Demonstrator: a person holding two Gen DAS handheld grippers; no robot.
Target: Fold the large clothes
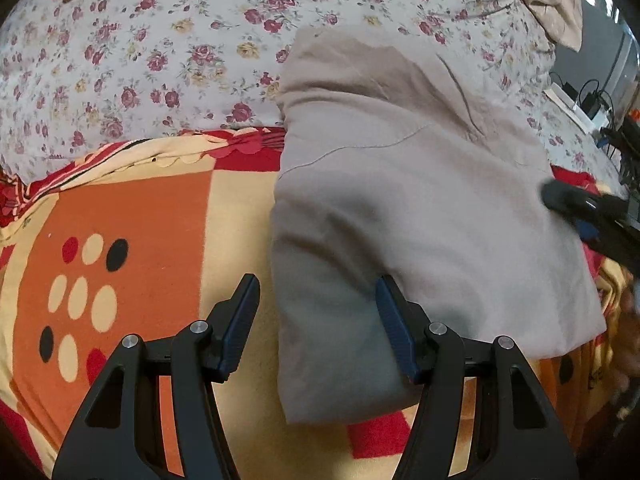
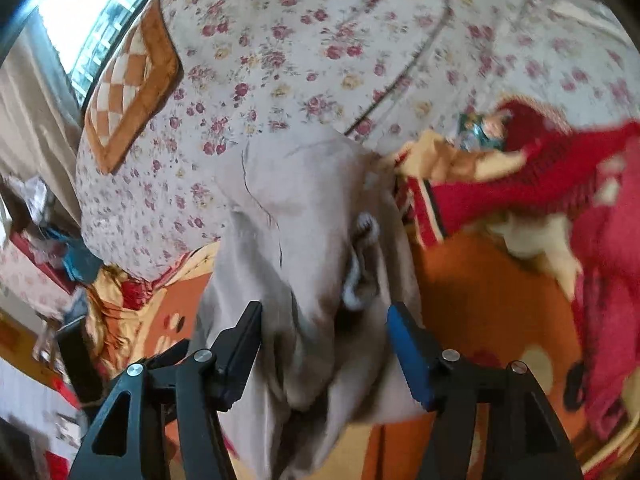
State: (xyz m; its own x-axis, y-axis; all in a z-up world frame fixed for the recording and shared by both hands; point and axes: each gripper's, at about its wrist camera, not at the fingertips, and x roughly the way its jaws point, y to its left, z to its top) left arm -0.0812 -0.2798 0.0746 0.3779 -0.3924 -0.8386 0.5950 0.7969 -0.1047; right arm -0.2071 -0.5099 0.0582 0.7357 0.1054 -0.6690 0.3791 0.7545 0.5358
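- On the bed, left wrist view: beige garment [image 1: 420,208] lies folded into a thick slab on the orange patterned blanket [image 1: 132,240], far end reaching onto the floral quilt [image 1: 160,40]. Long axis runs away from my camera, near short edge toward me.
- Left hand-held gripper [image 1: 316,328]: jaws spread wide, gripping nothing; right finger overlaps the garment's near corner, left finger is over the blanket.
- Right hand-held gripper [image 1: 580,208] shows at the garment's right edge, blurred.
- Right wrist view: picture smeared. Right hand-held gripper [image 2: 324,352] has jaws spread, with bunched beige garment [image 2: 296,240] between them; contact I cannot tell.
- Here the garment runs from near the fingers away toward the quilt.
- Judgement: to fold well, pinch both near corners squarely, lift evenly, lay edge onto edge, then smooth out the bunching.
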